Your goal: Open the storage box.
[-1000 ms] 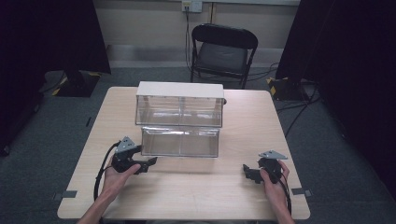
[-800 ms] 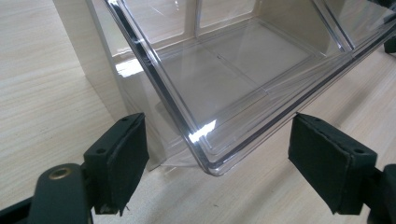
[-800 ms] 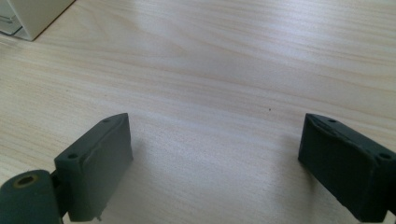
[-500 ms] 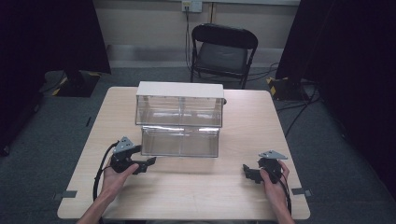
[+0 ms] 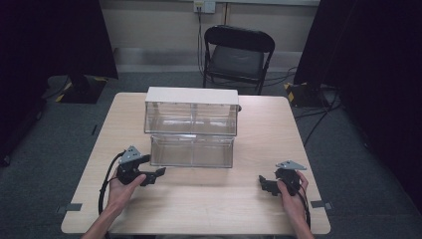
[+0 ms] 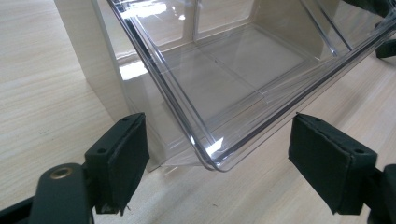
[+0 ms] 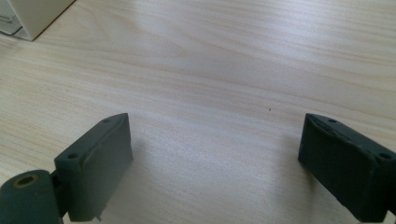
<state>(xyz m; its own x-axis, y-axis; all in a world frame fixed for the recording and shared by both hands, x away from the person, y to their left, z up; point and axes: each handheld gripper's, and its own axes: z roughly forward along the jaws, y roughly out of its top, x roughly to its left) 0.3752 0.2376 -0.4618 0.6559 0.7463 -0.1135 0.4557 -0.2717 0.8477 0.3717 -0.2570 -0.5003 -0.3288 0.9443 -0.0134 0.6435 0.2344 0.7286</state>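
Dark curtains hang on both sides of the room, with a black folding chair (image 5: 238,55) at 12 o'clock behind my light wood table (image 5: 263,134). From the high view, a clear two-tier drawer unit (image 5: 191,110) with a pale top sits mid-table, and its lower clear drawer (image 5: 192,150) is pulled out toward me. My left gripper (image 5: 158,173) sits at roughly 8 o'clock from that drawer, just off its front left corner, with my left hand (image 5: 122,185) wrapped round the body. My right gripper (image 5: 262,182) is over at 4 o'clock, well apart from the drawer, sitting low over bare table in my right hand (image 5: 292,193).

Left gripper view: my jaws are spread wide, one pad (image 6: 122,157) at 7 o'clock and the other at 4 o'clock. The drawer's rounded front corner (image 6: 212,161) pokes in between them at 12 o'clock, but neither pad touches the plastic. So nothing is gripped yet. Can't tell whether the pads rest on the wood or float just above it.

Right gripper view: same deal, jaws wide apart, holding nothing, plain wood grain between them. A corner of the unit's pale base (image 7: 32,16) peeks in at 11 o'clock, well away.
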